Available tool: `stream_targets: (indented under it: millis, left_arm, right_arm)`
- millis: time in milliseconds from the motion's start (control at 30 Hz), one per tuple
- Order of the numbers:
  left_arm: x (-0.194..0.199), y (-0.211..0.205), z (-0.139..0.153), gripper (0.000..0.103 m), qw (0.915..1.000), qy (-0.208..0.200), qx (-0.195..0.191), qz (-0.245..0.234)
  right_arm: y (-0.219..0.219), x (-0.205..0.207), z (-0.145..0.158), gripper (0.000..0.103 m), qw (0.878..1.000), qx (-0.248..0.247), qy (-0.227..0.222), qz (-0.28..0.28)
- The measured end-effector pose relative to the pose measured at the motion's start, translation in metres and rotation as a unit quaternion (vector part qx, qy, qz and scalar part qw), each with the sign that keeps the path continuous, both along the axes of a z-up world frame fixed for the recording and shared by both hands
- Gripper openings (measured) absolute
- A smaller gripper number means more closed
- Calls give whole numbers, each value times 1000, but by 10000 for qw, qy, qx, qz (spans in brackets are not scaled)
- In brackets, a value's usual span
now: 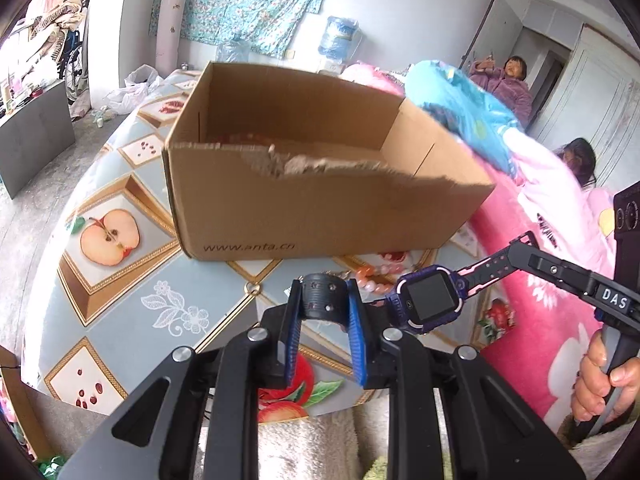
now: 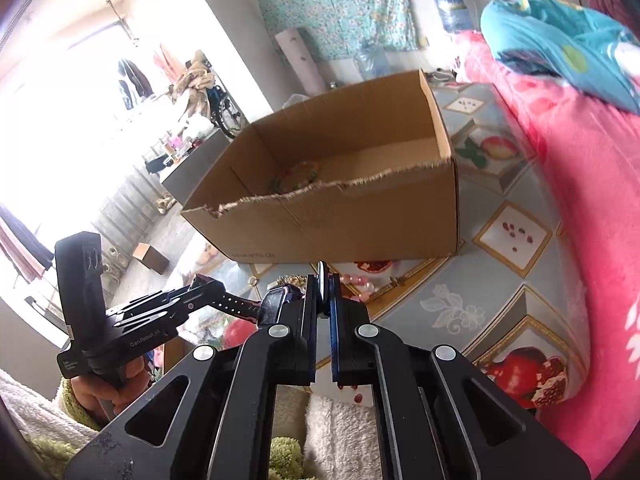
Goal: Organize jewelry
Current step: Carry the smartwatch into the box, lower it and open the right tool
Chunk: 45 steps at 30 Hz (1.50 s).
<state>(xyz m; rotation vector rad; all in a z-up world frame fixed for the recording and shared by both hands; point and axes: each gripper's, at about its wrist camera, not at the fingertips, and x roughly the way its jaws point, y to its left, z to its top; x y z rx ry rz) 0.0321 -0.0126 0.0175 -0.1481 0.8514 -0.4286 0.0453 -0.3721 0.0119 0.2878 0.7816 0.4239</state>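
A purple smartwatch (image 1: pixel 430 296) hangs in the air in front of an open cardboard box (image 1: pixel 320 184). My left gripper (image 1: pixel 324 300) is shut on one end of its black strap (image 1: pixel 322 294). My right gripper (image 2: pixel 323 286) is shut on the other strap end (image 2: pixel 322 280); the watch face (image 2: pixel 274 304) sits just left of its fingers. In the left wrist view the right gripper (image 1: pixel 516 248) comes in from the right. A pink bead bracelet (image 1: pixel 378 278) lies on the table under the watch. The box (image 2: pixel 340 184) holds a beaded piece (image 2: pixel 298 174).
The table (image 1: pixel 132 216) has a fruit-patterned cloth. A pink quilt (image 1: pixel 560 300) and a blue one (image 1: pixel 464 108) lie on the bed to the right. Two people (image 1: pixel 508 84) sit beyond the bed. A water bottle (image 1: pixel 338 38) stands at the far wall.
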Motion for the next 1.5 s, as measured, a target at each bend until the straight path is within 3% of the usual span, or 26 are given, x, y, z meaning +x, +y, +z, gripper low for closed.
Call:
stream_targets:
  millis: [100, 233, 367, 567, 700, 833, 900, 967, 1033, 1300, 1500]
  left_arm:
    - [-5, 5, 38, 20, 9987, -386, -301, -142]
    - [13, 4, 85, 20, 9954, -877, -285, -263]
    - [65, -8, 105, 20, 9961, -852, -90, -206]
    - [172, -33, 69, 20, 9987, 372, 328, -154]
    - [212, -58, 34, 20, 9920, 928, 809, -273]
    - [244, -66, -1, 21, 9813, 1611, 1012, -285]
    - [253, -66, -11, 27, 9770, 1803, 1110, -267]
    - [258, -64, -17, 33, 9749, 1896, 1147, -190]
    - [257, -60, -16, 43, 9757, 1870, 1140, -75]
    - [249, -42, 4, 49, 9818, 1589, 1038, 66]
    - [224, -22, 40, 49, 9913, 1101, 703, 143]
  right_arm:
    - [-2, 4, 32, 4, 9989, -155, -428, 104]
    - [-2, 33, 71, 4, 9952, -295, -880, 302]
    - [0, 95, 84, 4, 9952, -400, -754, 479]
    - [21, 200, 54, 4, 9937, -820, 255, 716]
    - [40, 249, 20, 4, 9853, -1189, 874, 866]
    - [54, 269, 1, 5, 9763, -1676, 1027, 901]
    - [57, 277, -6, 9, 9724, -1860, 1085, 899]
    - [55, 281, -9, 10, 9696, -2020, 1087, 851]
    - [52, 283, -9, 22, 9691, -2111, 1013, 771]
    - [44, 280, 4, 26, 9705, -2202, 757, 624]
    - [58, 269, 9, 27, 9634, -2339, 770, 1058]
